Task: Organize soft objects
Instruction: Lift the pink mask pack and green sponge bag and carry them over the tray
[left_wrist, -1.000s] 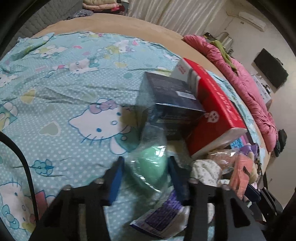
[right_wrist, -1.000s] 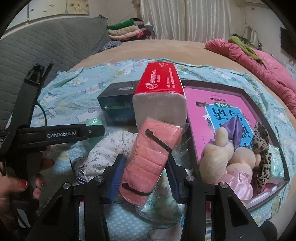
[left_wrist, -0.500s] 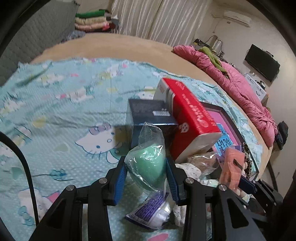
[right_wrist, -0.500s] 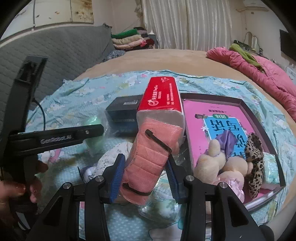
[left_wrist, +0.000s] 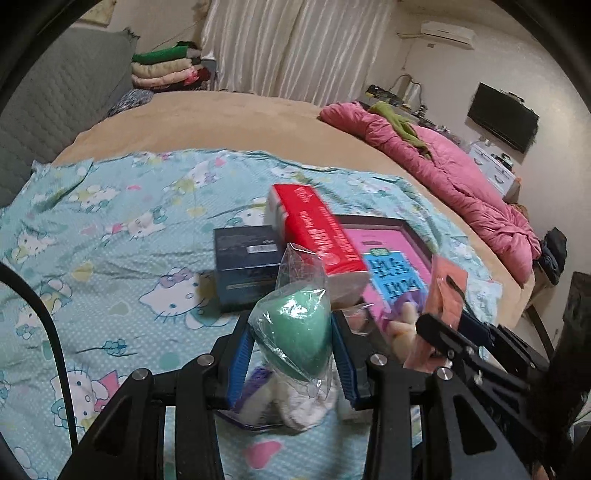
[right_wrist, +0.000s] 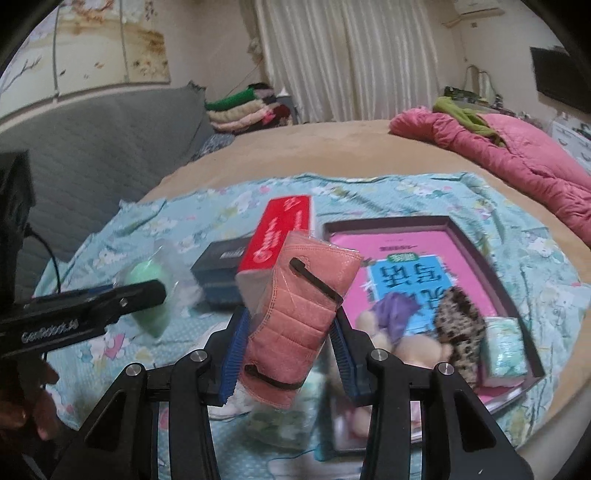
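My left gripper (left_wrist: 291, 354) is shut on a green sponge in a clear bag (left_wrist: 295, 332), held above the Hello Kitty sheet (left_wrist: 110, 229). In the right wrist view my right gripper (right_wrist: 286, 349) is shut on a pink pack of masks (right_wrist: 299, 317) with black straps, also lifted. The left gripper (right_wrist: 144, 295) and its green sponge (right_wrist: 147, 291) show at the left of that view. The right gripper's pink pack (left_wrist: 445, 295) appears at the right of the left wrist view. Below lie soft white items (left_wrist: 295, 398), partly hidden.
A red tissue pack (right_wrist: 280, 236) and a dark blue box (left_wrist: 247, 266) lie mid-sheet. A dark tray (right_wrist: 476, 243) holds a pink book, a plush toy (right_wrist: 391, 328), a leopard-print item (right_wrist: 460, 328) and a small packet (right_wrist: 504, 347). A pink quilt (left_wrist: 454, 184) lies far right. A person's hand (right_wrist: 26, 406) shows at lower left.
Both grippers have risen with their loads; the bed and boxes look smaller and farther below. The green sponge left the sheet, and the tray has come into the left wrist view.
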